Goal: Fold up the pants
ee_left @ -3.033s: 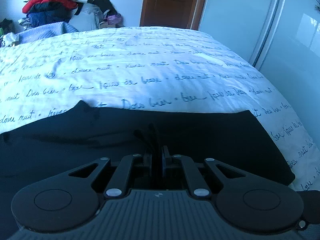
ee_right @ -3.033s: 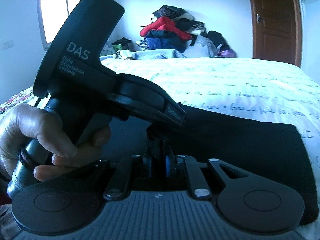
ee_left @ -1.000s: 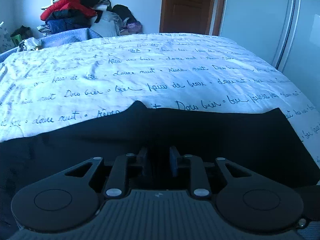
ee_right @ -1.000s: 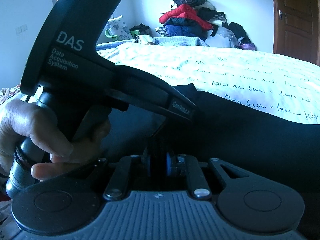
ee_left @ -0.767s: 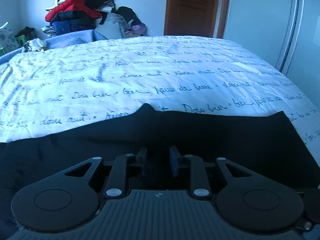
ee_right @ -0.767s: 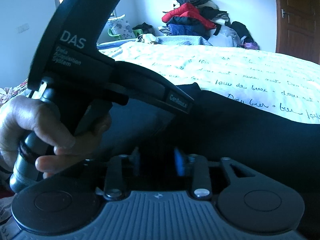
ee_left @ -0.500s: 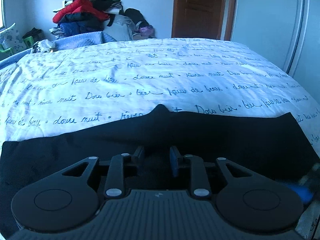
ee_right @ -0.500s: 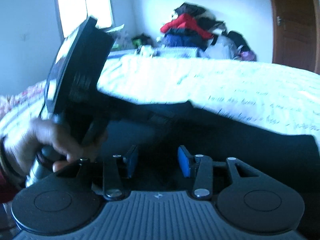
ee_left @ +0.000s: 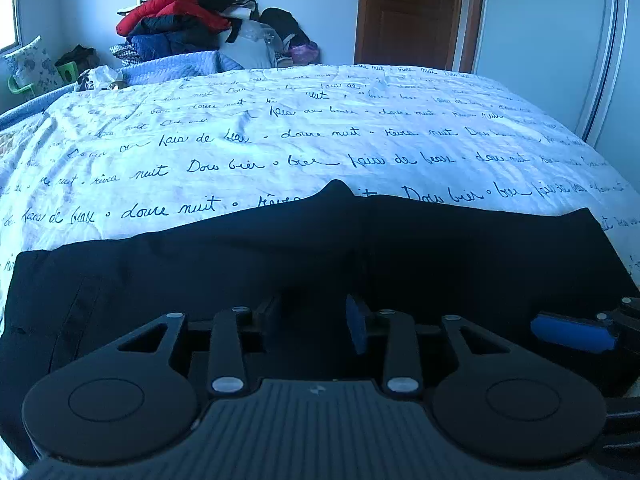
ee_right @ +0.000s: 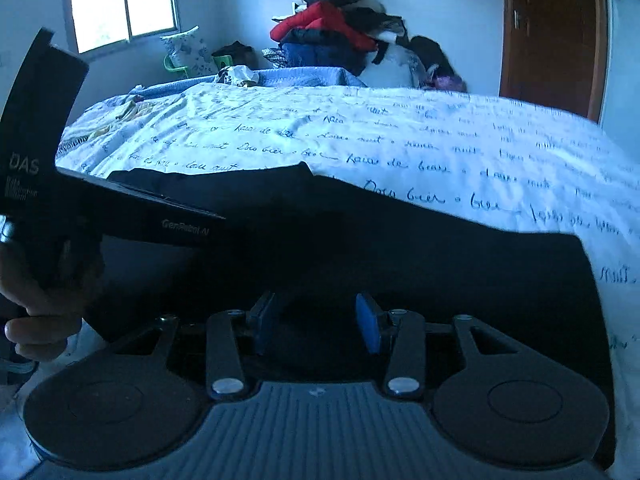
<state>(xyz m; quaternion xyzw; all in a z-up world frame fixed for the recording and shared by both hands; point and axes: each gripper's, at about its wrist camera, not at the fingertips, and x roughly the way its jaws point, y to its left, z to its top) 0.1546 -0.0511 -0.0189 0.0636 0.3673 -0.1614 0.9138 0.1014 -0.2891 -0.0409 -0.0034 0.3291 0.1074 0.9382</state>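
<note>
Both tongs spread and empty above black pants folded on the bed.

Nearest the lens, the left gripper point(ee_left: 316, 320) stood with its jaws parted and nothing between them, poised over the near edge of the pants point(ee_left: 460, 256); whether a pad brushed the cloth was hard to tell in the dark. The right gripper point(ee_right: 316, 322) was likewise spread wide and held nothing, probably because the fold was laid. The pants lay flat as a long dark band across the near side of the bedsheet point(ee_left: 320, 136), likely there for working room. Beyond, a clothes pile point(ee_left: 180, 28) and a door point(ee_left: 408, 12).
</note>
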